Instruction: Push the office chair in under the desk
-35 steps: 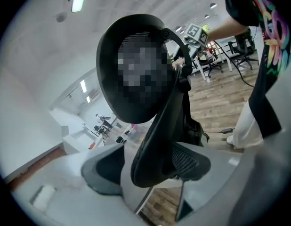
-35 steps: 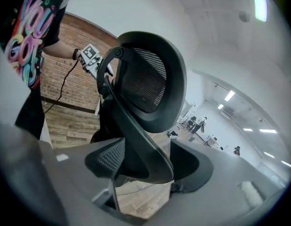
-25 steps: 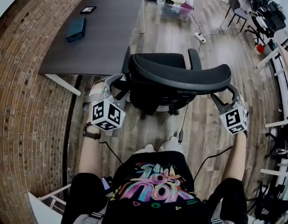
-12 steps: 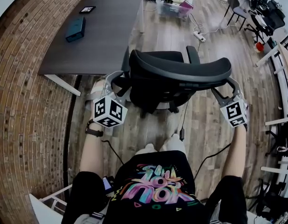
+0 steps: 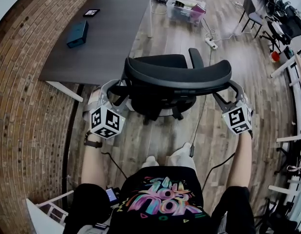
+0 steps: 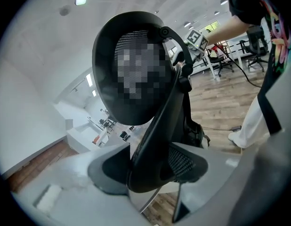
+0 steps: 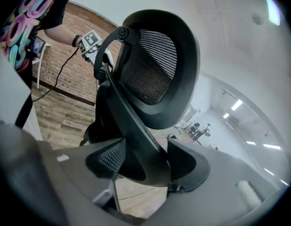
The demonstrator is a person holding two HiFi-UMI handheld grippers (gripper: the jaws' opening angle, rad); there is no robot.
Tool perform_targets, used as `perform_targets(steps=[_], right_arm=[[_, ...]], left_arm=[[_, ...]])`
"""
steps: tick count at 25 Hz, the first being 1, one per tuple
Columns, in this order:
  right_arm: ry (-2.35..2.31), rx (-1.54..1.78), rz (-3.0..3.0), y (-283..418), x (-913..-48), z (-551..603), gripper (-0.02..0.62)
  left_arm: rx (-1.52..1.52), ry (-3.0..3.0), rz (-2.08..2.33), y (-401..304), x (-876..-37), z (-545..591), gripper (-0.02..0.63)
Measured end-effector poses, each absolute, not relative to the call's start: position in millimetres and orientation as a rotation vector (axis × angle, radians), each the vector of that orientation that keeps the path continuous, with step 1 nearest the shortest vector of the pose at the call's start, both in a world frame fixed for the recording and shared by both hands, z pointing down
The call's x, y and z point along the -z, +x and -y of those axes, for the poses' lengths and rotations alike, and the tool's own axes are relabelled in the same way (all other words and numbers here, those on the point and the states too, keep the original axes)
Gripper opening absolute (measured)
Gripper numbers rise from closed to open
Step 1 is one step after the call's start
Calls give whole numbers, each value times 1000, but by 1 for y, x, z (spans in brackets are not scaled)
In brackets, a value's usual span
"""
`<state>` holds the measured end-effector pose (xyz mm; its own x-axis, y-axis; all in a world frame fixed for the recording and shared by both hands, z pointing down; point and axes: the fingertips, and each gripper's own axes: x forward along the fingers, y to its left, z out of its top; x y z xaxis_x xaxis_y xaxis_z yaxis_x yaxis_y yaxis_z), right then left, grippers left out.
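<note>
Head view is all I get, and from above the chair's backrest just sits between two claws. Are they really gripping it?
Observer: Yes. The left gripper view shows the left claw closed on the backrest edge, pressing it from both sides.
Operator: And the other one?
Observer: Same. In the right gripper view, the right claw is clamped on the opposite edge.
Operator: What's the backrest made of?
Observer: Its panel is black mesh, which shows plainly in the right gripper view.
</note>
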<state>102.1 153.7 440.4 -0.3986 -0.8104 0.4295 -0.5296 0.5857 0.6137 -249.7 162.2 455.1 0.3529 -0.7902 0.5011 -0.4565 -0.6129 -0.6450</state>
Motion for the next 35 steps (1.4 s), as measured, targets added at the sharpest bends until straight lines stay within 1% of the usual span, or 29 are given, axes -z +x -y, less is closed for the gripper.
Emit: perform_targets(steps=[21,35], right_arm=[[893,569,2241,199,-439,-9,279],[844,556,2275,219,-439,78,281]], left_arm=[[1211,-2171,-1297,-152,-461,-78,250],[1259,-2150,-1348,-126,-462,-9,250]])
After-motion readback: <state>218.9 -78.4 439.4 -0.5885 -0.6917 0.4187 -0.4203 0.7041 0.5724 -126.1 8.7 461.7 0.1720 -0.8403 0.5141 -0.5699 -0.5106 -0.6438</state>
